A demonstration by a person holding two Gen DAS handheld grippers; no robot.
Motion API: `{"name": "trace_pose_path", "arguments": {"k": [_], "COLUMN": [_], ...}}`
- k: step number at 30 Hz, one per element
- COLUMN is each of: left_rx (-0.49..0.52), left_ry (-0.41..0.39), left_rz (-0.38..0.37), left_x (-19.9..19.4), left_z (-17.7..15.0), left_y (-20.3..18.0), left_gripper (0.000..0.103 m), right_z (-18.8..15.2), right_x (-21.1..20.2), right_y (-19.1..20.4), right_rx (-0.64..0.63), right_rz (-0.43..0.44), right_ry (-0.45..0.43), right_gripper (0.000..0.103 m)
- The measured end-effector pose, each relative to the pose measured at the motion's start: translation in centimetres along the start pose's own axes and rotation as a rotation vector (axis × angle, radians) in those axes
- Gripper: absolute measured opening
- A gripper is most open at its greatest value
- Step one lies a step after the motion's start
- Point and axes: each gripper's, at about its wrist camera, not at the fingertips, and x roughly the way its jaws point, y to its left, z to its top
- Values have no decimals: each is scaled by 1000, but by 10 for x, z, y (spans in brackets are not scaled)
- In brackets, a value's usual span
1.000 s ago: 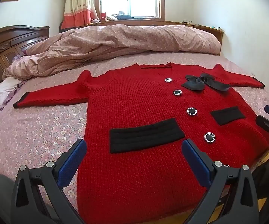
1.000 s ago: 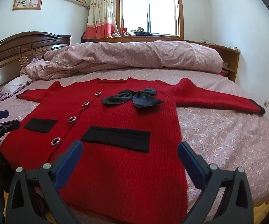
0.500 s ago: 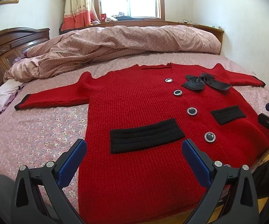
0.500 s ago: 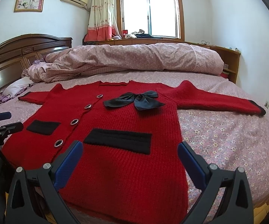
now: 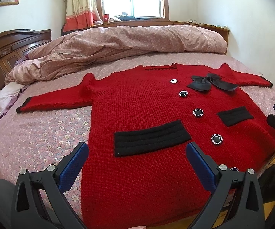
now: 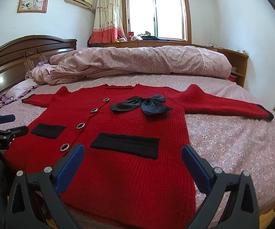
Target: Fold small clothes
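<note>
While both grippers, left (image 5: 137,156) and right (image 6: 133,158), hover spread wide and empty over its hem, the cardigan (image 6: 122,141) lies flat on the bed (image 6: 232,139). Beyond its collar lies a quilt (image 6: 137,61). The left gripper's label is too blurred to read.

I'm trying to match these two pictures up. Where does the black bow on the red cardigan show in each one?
Left wrist view: the black bow lies right of centre, in the upper half, near the neckline of the red cardigan.
Right wrist view: the black bow lies close to the middle, just above centre.
Shared landmark: the row of round buttons runs just left of the bow in both views.
</note>
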Motion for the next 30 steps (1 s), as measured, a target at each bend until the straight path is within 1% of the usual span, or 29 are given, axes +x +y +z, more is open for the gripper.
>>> {"name": "trace_pose_path", "arguments": {"k": [30], "left_rx": [3], "left_ry": [5], "left_rz": [-3], "left_x": [2], "left_z": [0], "left_y": [0], "left_gripper": [99], "right_z": [-1], "right_x": [4], "right_y": [6], "right_rx": [-13], "right_rz": [7], "right_ry": [14], "right_gripper": [103]}}
